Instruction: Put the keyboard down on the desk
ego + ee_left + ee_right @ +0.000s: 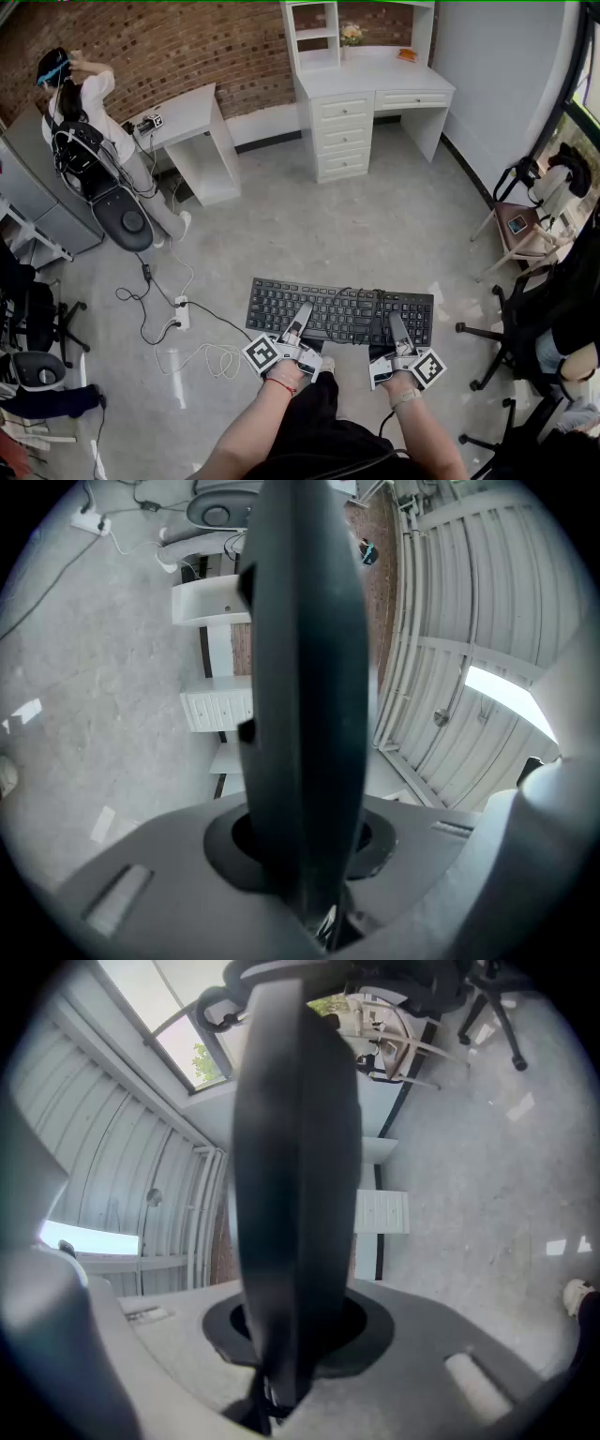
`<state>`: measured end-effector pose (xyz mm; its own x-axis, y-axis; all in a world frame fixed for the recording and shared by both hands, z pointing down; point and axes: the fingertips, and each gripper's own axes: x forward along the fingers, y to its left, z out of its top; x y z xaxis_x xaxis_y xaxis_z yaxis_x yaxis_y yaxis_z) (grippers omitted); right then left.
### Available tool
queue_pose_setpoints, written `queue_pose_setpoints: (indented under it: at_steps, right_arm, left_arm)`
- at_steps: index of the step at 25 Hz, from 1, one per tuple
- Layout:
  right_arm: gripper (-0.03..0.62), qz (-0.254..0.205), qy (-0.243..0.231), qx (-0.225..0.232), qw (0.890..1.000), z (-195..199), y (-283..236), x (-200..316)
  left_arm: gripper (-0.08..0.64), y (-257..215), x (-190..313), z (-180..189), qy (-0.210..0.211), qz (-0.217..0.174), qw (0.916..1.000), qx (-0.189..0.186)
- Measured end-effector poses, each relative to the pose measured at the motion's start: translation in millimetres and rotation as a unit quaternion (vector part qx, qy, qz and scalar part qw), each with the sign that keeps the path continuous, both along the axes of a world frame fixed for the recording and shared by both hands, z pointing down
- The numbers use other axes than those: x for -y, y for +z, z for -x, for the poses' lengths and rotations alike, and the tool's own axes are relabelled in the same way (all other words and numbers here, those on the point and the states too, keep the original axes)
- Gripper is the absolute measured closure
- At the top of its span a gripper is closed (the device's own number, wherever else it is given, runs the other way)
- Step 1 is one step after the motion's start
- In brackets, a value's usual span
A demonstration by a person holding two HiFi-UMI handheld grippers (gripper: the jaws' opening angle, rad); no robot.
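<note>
A black keyboard [339, 314] hangs level over the grey floor, in front of my legs. My left gripper [301, 317] is shut on its near edge left of the middle. The right gripper [398, 325] is shut on the same edge further right. In the left gripper view the keyboard [305, 667] fills the middle as a dark upright slab clamped between the grey jaws. The right gripper view shows the keyboard [295, 1166] the same way. A white desk with drawers [375, 82] stands against the far brick wall, well beyond the keyboard.
A smaller white desk [184, 114] stands at the back left, with a person [86, 101] and a dark chair [122, 211] beside it. A power strip and cables [182, 313] lie on the floor at left. Office chairs [525, 323] and a wooden chair [516, 227] crowd the right side.
</note>
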<state>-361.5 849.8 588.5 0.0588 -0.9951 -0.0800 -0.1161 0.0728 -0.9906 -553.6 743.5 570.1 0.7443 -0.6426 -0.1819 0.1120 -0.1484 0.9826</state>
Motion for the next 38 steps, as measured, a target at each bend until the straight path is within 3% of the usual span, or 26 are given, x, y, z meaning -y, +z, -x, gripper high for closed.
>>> queue_pose_setpoints:
  at_steps: [10, 21, 28, 38]
  right_arm:
    - [0.528, -0.006, 0.011, -0.010, 1.000, -38.1, -10.1, 110.2]
    - [0.528, 0.001, 0.031, -0.012, 0.999, -62.6, -4.8, 174.9]
    - [0.528, 0.001, 0.038, -0.002, 0.999, -95.8, -8.5, 215.1]
    - [0.526, 0.000, 0.018, 0.006, 1.000, -160.8, -8.6, 310.4]
  left_arm:
    - [0.483, -10.7, 113.8, -39.9, 0.010, -0.002, 0.9999, -0.008]
    - [0.483, -0.2, 186.1, -68.4, 0.029, 0.011, 0.9995, -0.005]
    - [0.483, -7.6, 229.3, -103.9, 0.036, 0.008, 0.9993, -0.005]
    - [0.483, -10.2, 316.3, -165.8, 0.018, 0.017, 0.9997, -0.001]
